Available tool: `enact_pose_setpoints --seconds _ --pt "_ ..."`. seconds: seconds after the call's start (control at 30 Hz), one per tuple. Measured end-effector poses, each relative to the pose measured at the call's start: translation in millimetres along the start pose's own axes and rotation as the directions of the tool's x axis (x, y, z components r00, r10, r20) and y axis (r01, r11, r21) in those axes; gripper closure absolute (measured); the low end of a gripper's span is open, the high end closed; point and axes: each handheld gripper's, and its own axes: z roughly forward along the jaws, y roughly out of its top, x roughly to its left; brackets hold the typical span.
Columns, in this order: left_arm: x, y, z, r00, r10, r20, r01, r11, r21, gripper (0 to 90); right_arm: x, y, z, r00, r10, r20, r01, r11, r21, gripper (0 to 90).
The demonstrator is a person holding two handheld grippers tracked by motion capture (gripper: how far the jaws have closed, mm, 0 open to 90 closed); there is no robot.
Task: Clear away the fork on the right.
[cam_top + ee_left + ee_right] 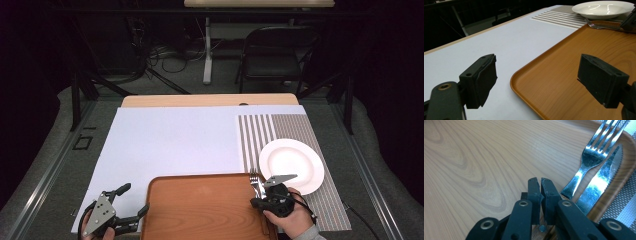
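1. Currently the table setting appears partly done: the striped placemat (292, 145) lies at the right of the white table cover (170, 150), and the white plate (291, 165) sits on it.
2. Remaining work, as judged: the wooden tray (205, 210) still carries the fork (587, 157) and the serrated knife (602, 177), side by side along its right rim, just beside the plate; neither is laid on the placemat yet.
3. Left gripper (536, 82): jaws wide, nothing between them, poised over the tray's left near corner.
4. Right gripper (540, 182): jaws nearly closed with a thin gap, holding nothing, tips just left of the fork handle.
5. Obscured items: the cutlery handles run under the right gripper, so their ends cannot be made out; the tray's near edge is cut off in the high view.
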Motion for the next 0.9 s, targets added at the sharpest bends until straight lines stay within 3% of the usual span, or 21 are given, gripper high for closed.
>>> enact_pose_setpoints --seconds 0.43,0.7,0.9 --pt "0.1 0.0 0.0 1.0000 0.003 -0.001 -0.003 1.0000 0.002 15.6 -3.2 0.6 -8.4 0.9999 0.001 0.011 0.000 0.999 -0.040 76.3" --pt "-0.2 0.0 0.4 1.0000 0.000 -0.001 0.000 1.0000 0.001 15.6 -5.4 2.5 -14.2 0.9970 -0.064 0.043 0.067 0.995 -0.068 61.6" --pt "-0.3 -0.1 0.5 1.0000 0.000 -0.004 0.000 1.0000 0.003 15.6 -4.2 4.0 -16.0 0.9872 -0.141 0.075 0.146 0.987 -0.071 56.7"
